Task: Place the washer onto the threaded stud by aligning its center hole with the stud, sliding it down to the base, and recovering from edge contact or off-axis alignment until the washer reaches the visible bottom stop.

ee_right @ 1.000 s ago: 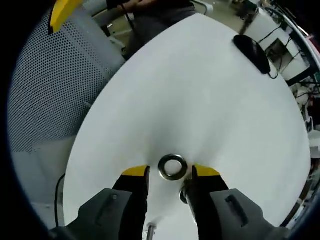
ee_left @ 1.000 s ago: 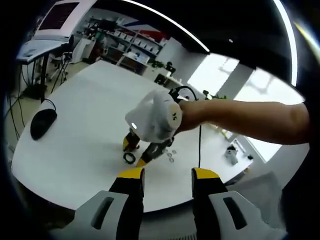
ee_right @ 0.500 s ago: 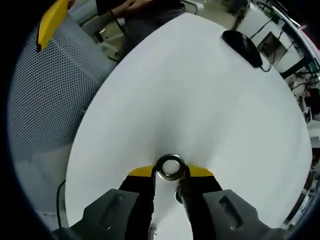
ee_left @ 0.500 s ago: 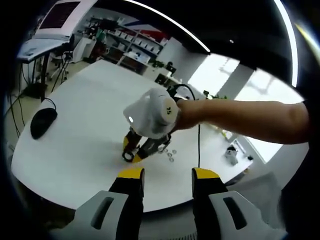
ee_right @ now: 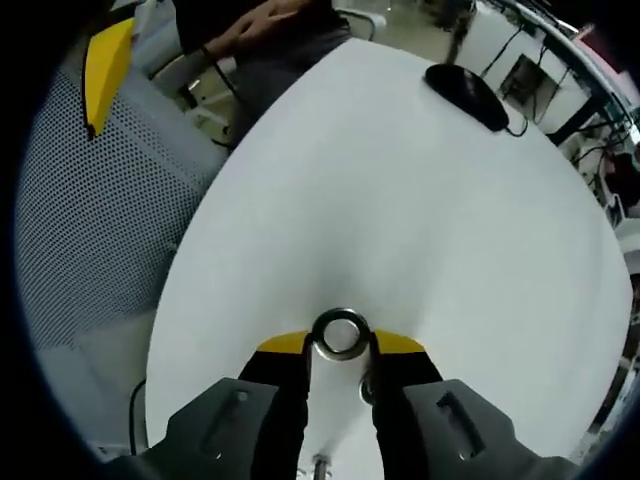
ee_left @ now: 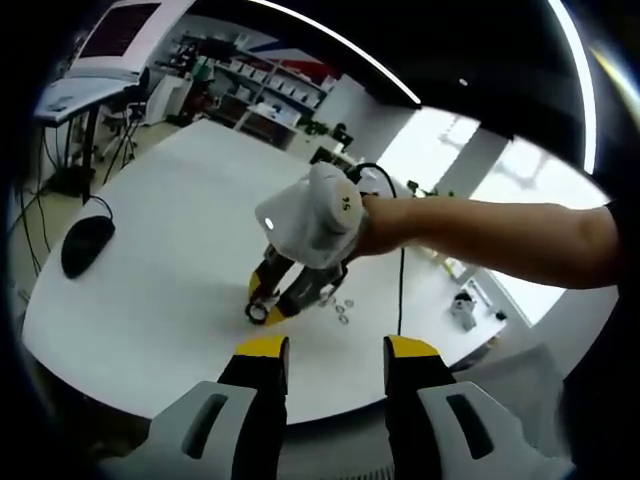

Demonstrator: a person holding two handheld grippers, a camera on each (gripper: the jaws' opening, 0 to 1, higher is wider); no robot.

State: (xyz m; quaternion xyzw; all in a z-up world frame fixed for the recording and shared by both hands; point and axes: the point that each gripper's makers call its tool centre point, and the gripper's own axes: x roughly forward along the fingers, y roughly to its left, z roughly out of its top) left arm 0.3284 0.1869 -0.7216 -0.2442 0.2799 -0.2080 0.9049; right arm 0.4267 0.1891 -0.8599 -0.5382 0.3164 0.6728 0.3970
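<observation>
- White table (ee_left: pixel 170 250): the work surface in both views, with a rounded near edge.
- Perforated grey panel (ee_right: pixel 90 220): beside the table's left edge in the right gripper view, a yellow piece at its upper end.
- Right gripper (ee_right: pixel 340 342): yellow-tipped jaws drawn in close on a metal ring, the washer (ee_right: pixel 340 333), which sits between the tips just above the table. In the left gripper view the same tool (ee_left: pixel 266 312) points down at the table, held by a person's hand, with the ring at its tips.
- Left gripper (ee_left: pixel 336 349): held near the table's near edge, jaws parted with a clear gap and nothing between them.
- Black computer mouse (ee_left: pixel 86 245): on the table's far left, cable attached.
- Small loose rings (ee_left: pixel 342 318): a few lie on the table just right of the right gripper's tips.
- Stud: a thin metal pin (ee_right: pixel 321 463) shows between the right gripper's jaw bases; possibly the stud, too small to confirm.
</observation>
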